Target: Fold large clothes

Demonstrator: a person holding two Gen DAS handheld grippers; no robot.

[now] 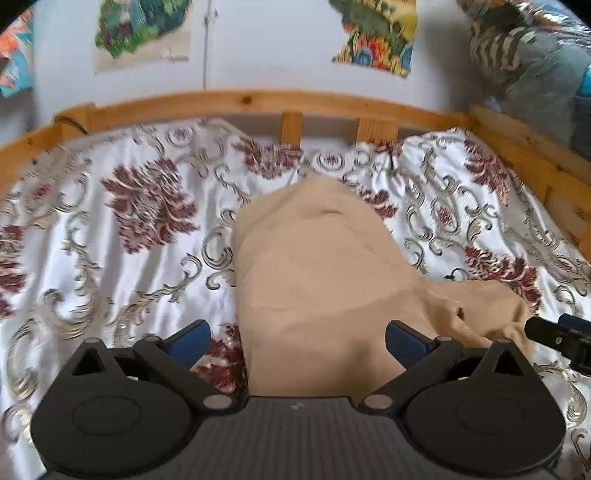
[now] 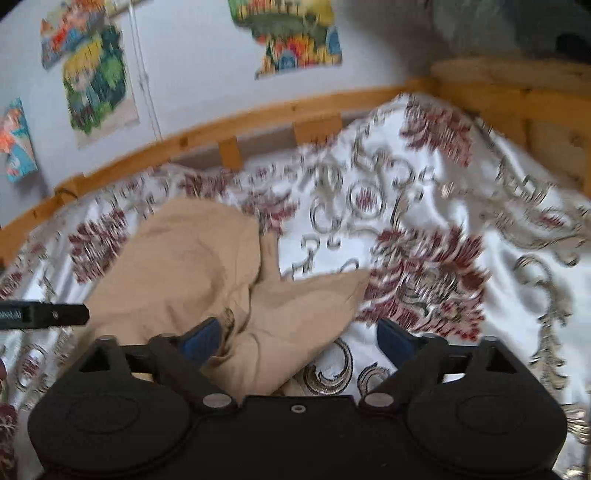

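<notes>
Lying folded and rumpled on the floral bedspread (image 1: pixel 122 236) inside the wooden bed frame (image 1: pixel 258 101), the beige garment (image 1: pixel 314 266) sits free between the wide-spread, released pads of the left gripper (image 1: pixel 297 338) and right gripper (image 2: pixel 297 338).

A tan cloth garment (image 1: pixel 317 280) lies on the white bedspread with dark-red flowers and grey scrolls (image 1: pixel 122 236), which covers a bed with a pale wooden rail (image 1: pixel 236 101) along its far side. Behind the rail stands a pale wall (image 1: pixel 266 44) with colourful torn posters (image 1: pixel 142 31) on it. The black left gripper (image 1: pixel 297 338) sits over the garment's near end; the black right gripper (image 2: pixel 295 338) sits to its right, over the garment's right-hand flap.
</notes>
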